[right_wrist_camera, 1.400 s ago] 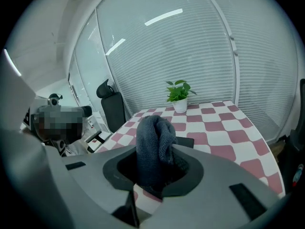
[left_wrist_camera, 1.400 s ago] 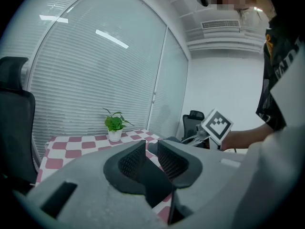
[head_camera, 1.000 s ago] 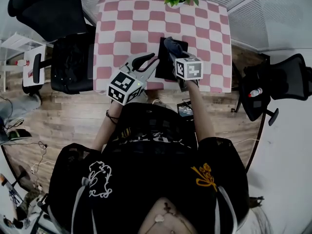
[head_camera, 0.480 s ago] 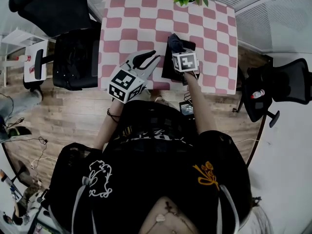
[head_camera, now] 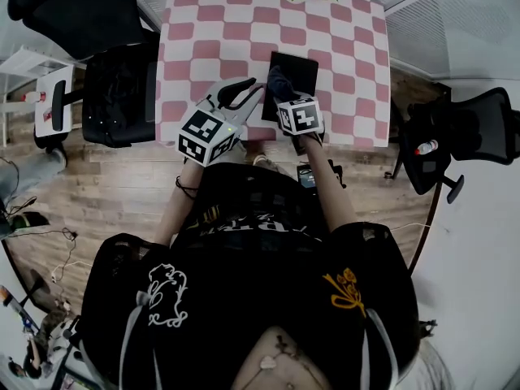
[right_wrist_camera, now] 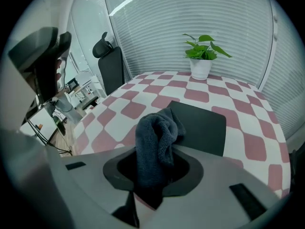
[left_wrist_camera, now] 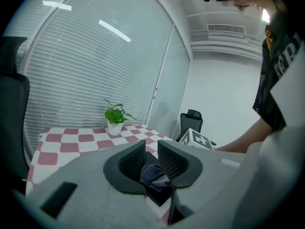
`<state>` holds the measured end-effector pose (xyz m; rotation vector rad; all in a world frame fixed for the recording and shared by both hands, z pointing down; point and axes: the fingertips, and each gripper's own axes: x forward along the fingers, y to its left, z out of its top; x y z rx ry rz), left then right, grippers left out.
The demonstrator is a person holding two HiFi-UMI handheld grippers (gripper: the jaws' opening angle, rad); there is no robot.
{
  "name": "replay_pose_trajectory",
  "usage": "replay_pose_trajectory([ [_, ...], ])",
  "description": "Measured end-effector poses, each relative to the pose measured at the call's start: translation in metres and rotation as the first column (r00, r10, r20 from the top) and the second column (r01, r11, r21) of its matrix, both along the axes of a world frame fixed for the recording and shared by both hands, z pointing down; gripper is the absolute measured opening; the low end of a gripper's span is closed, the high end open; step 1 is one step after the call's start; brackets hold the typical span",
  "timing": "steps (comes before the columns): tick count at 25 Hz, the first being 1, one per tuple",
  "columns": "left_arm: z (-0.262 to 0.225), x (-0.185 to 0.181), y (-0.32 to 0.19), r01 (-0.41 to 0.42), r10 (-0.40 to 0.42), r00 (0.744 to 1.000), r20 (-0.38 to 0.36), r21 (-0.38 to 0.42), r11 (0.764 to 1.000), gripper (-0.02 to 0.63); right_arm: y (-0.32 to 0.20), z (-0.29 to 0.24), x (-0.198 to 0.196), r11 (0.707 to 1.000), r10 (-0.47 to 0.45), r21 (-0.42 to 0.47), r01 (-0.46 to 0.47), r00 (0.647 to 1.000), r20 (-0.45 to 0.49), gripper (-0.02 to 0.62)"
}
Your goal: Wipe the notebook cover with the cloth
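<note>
Right gripper jaws clamped on the dark cloth, which is bunched upright with its top over the near edge of the black notebook. That lies flat on the pink-checked table, and the left gripper jaws are slightly parted, nothing between them, just beside the right one

Cloth nearer along notebook
</note>
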<state>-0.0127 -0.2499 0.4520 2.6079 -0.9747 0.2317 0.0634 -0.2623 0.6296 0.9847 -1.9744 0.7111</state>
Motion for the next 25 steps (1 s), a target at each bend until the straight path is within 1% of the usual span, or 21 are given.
replay_pose_trajectory([
  [8,0.003,0.018,0.021,0.0,0.0,1.0,0.009,-0.009,1.0,0.074,0.047,0.001,-0.002,0.998,-0.05,-0.023,0.051,0.998,0.041,0.091],
  [16,0.003,0.029,0.037,0.009,-0.009,1.0,0.021,-0.005,1.0,0.074,0.082,0.003,0.001,0.994,-0.094,-0.047,0.097,0.994,0.062,0.091],
  [22,0.001,0.031,0.037,0.015,-0.015,1.0,0.024,0.001,1.0,0.074,0.095,0.005,0.003,0.991,-0.103,-0.073,0.108,0.992,0.073,0.091],
  [25,0.0,0.034,0.033,0.008,-0.008,1.0,0.022,0.004,1.0,0.074,0.094,0.002,0.003,0.991,-0.106,-0.072,0.112,0.992,0.073,0.091],
])
